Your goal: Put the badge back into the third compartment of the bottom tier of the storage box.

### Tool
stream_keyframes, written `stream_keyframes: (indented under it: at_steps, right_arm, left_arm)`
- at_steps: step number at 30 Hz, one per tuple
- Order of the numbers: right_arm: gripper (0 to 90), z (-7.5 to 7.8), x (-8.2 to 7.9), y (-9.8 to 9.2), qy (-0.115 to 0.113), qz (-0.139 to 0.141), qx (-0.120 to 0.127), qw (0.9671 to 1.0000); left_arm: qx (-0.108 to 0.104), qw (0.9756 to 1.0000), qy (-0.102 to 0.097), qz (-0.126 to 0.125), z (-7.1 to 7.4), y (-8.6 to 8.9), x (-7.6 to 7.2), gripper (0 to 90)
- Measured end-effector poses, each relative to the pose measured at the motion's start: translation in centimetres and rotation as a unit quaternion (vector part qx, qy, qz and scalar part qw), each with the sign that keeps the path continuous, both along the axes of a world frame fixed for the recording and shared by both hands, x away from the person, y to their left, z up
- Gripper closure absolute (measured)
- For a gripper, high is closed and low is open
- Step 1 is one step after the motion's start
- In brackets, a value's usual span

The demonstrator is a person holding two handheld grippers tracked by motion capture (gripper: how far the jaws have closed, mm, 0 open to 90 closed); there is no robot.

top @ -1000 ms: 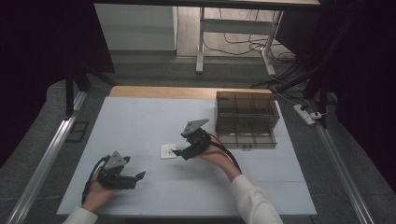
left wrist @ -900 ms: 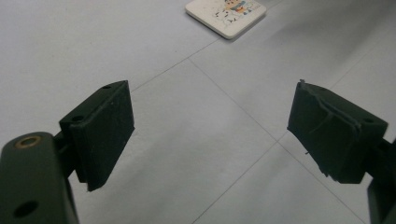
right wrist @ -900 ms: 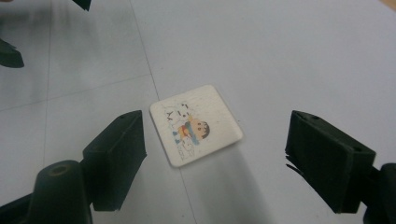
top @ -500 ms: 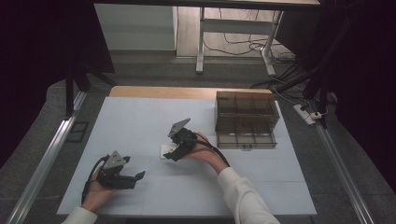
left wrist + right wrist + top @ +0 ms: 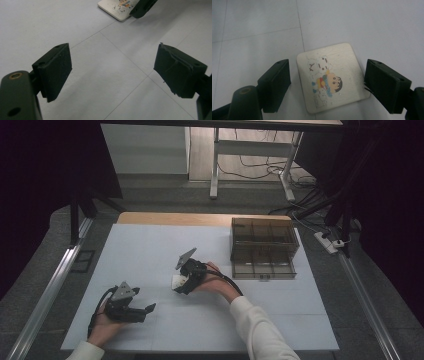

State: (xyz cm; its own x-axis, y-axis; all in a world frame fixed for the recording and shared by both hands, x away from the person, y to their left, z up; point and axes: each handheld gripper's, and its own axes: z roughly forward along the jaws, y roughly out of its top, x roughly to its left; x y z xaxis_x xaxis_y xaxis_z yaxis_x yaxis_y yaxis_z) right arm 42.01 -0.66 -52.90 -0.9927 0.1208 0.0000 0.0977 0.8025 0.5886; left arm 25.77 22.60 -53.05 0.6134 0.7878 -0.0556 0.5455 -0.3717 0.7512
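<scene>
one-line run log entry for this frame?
right gripper: open, jaws just closing, straddling cartoon tile | left gripper: open, nothing between | tile flat on table

White table top, thin seam lines across it, wood strip along far edge. On it: small square tile w/ cartoon print, lying flat near centre; smoky transparent compartment box at far right, drawer part pulled out toward person. Tile and box well apart.
</scene>
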Motion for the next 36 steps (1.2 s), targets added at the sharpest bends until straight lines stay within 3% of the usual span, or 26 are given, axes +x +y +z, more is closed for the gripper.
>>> stream_keyframes:
  at_steps: [5,7,21,28,36]
  right_arm:
    - [23.3,-0.1,0.0,0.2,-0.008,0.007,-0.002,0.9999]
    - [32.5,0.0,0.0,0.1,-0.010,0.016,0.000,0.9998]
    - [32.8,0.4,-0.3,0.1,-0.026,0.015,-0.009,0.9995]
    - [32.8,1.2,0.1,-1.2,-0.013,-0.006,0.022,0.9996]
    - [32.8,1.9,-0.2,-2.3,-0.022,-0.034,0.027,0.9988]
  left_arm:
    - [0.002,1.0000,0.001,-0.001,0.0,0.0,0.0,14.7]
    - [0.002,1.0000,0.000,0.000,0.0,0.0,0.0,14.8]
    - [0.003,1.0000,0.000,0.003,0.0,0.0,0.0,14.9]
    - [0.003,1.0000,0.000,0.003,0.0,0.0,0.0,15.0]
    - [0.004,1.0000,-0.002,0.007,0.0,0.1,0.0,15.0]
